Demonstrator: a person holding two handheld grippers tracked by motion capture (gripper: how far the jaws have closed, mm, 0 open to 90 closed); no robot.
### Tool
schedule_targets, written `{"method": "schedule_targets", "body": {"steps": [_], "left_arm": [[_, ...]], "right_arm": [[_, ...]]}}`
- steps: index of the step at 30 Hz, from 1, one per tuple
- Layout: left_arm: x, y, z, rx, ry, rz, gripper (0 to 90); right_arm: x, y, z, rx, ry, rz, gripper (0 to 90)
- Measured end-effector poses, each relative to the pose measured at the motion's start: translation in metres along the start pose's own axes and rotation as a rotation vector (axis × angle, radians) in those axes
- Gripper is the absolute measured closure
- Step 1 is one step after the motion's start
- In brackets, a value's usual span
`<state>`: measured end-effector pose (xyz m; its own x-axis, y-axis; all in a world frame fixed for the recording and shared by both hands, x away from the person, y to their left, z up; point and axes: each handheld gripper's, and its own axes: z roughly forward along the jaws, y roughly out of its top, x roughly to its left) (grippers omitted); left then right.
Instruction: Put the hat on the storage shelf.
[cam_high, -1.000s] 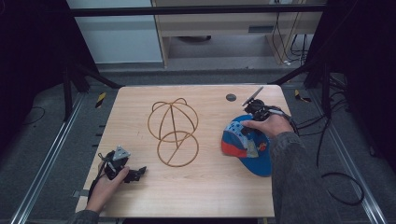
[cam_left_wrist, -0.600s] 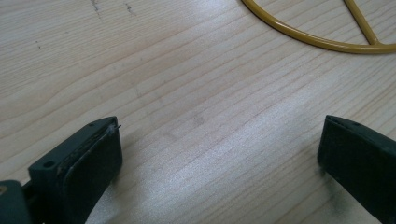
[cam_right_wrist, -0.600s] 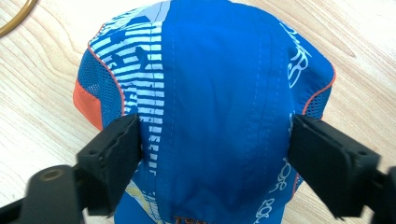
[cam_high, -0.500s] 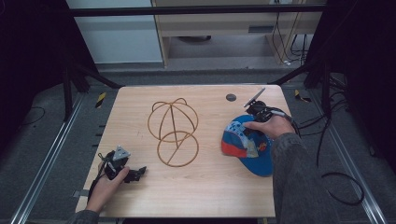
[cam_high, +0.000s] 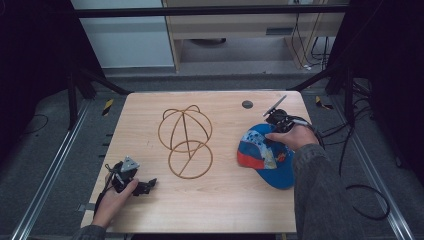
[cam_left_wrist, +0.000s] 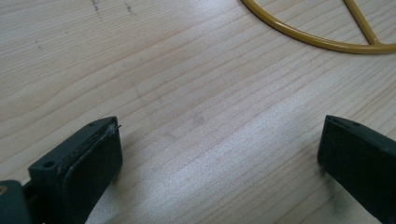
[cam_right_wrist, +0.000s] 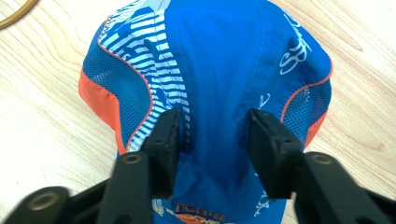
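Cap (cam_high: 265, 156), blue with orange and striped panels, lies at the right side of the wooden table (cam_high: 220, 210), brim toward the near edge. Going from the left: the left gripper (cam_high: 145, 186) rests on the wood near the front left corner, held by the left hand (cam_high: 111, 197), its jaws spread wide over bare wood. Just beyond it lies a yellow wire hat stand (cam_high: 186, 141), between the gripper and the cap. On the right, the right gripper (cam_right_wrist: 212, 135) presses down on the cap's crown, jaws partly apart with a fold of fabric bunched between them. A small dark disc (cam_high: 247, 104) sits near the far edge.
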<state>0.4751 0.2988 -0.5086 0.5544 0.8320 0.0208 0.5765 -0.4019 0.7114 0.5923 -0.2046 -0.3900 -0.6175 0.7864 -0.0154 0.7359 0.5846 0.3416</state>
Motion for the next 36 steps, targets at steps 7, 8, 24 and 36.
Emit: {"method": "schedule_targets", "body": {"steps": [7, 8, 24, 36], "left_arm": [[0.0, 0.0, 0.0, -0.003, 0.001, 0.0, 0.0], [0.0, 0.0, 0.0, -0.003, 0.001, 0.0, 0.0], [0.0, 0.0, 0.0, -0.003, 0.0, -0.001, 0.0], [0.0, 0.0, 0.0, -0.003, 0.001, 0.0, 0.0]], "right_arm": [[-0.002, -0.005, -0.002, -0.007, 0.02, -0.001, 78.2], [-0.003, -0.006, -0.002, -0.004, 0.02, -0.001, 79.8], [-0.004, -0.015, -0.007, -0.043, 0.049, -0.007, 89.9], [0.008, -0.021, -0.044, -0.165, 0.073, -0.013, 90.0]]}}
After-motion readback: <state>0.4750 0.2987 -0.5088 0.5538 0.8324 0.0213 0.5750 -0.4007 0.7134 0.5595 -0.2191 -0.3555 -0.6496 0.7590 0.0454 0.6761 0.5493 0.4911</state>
